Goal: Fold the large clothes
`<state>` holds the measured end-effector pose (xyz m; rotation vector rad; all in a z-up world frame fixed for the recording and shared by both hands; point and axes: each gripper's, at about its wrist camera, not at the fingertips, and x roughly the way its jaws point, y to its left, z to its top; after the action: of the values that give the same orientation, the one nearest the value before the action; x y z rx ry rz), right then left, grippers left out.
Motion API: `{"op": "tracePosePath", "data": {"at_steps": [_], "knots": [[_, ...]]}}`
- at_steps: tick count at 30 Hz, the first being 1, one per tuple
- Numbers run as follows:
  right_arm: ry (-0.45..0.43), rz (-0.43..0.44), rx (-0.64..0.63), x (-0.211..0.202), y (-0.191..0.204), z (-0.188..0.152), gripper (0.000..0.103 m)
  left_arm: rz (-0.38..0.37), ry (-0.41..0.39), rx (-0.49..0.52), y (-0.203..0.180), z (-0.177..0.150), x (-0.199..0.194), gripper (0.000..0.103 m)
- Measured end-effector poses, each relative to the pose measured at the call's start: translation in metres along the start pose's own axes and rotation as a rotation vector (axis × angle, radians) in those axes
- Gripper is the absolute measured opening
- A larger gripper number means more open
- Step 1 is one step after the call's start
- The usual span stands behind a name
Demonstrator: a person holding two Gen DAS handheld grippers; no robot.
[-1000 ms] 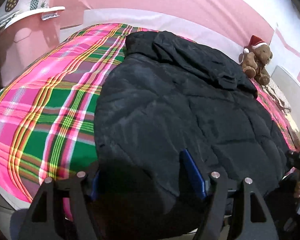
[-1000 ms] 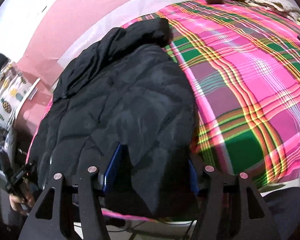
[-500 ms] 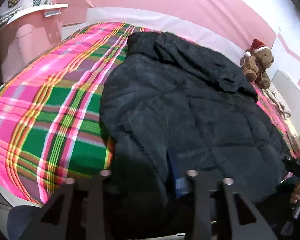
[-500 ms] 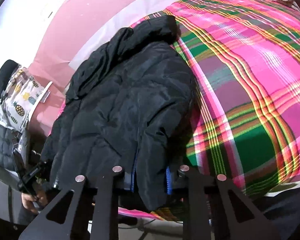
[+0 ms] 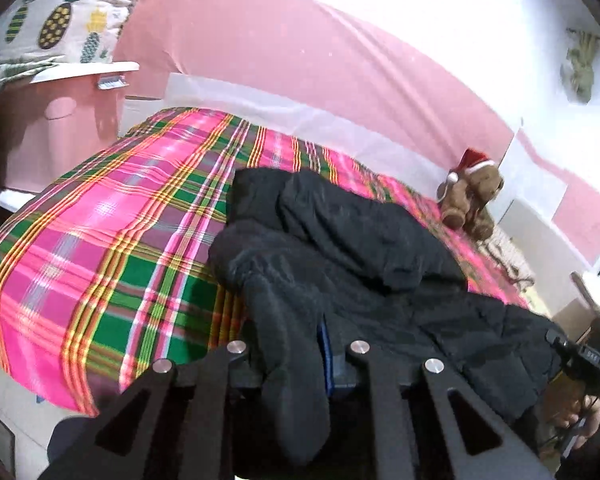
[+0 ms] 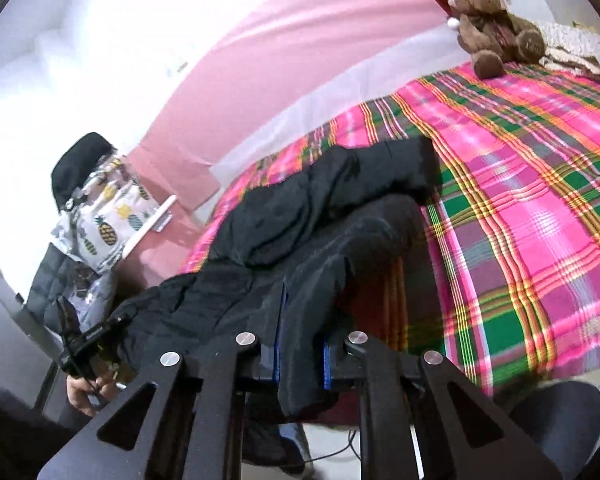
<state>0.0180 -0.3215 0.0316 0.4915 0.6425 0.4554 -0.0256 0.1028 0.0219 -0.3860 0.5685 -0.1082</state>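
Black padded jacket [image 5: 360,264] lies across the plaid bed cover [image 5: 112,240], its bulk near the cover's near edge and its hood end toward the far edge by the pink wall [image 5: 300,60]. In the left wrist view, the left gripper [image 5: 296,354] has its fingers drawn narrow on a bunched fold of the jacket's hem, which hangs down between them over the near edge. A teddy bear [image 5: 470,200] in a Santa hat sits at the far right corner. In the right wrist view, the right gripper [image 6: 300,354] likewise clamps a fold of the jacket [image 6: 320,240] at the near edge, cloth drooping below its blue pads [image 6: 327,364]. The bear [image 6: 492,28] sits at the far edge; a pineapple-print bag [image 6: 108,228] stands off the bed's left side.
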Motion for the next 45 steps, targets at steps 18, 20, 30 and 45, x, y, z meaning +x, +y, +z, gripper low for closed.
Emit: {"op": "tracePosePath", "data": {"at_steps": [18, 20, 30, 45], "knots": [[-0.153, 0.024, 0.026, 0.015, 0.011, 0.092, 0.014, -0.068, -0.113, -0.031, -0.013, 0.080, 0.011, 0.019], [-0.141, -0.006, 0.021, 0.034, 0.009, 0.112, 0.014, -0.057, -0.106, -0.030, -0.015, 0.100, 0.033, 0.019], [0.027, -0.181, 0.095, 0.173, -0.041, 0.197, 0.015, 0.055, 0.030, -0.057, -0.003, 0.170, 0.186, 0.019], [0.193, -0.145, 0.251, 0.255, -0.114, 0.198, 0.023, 0.031, 0.151, -0.098, 0.024, 0.160, 0.278, 0.037]]}}
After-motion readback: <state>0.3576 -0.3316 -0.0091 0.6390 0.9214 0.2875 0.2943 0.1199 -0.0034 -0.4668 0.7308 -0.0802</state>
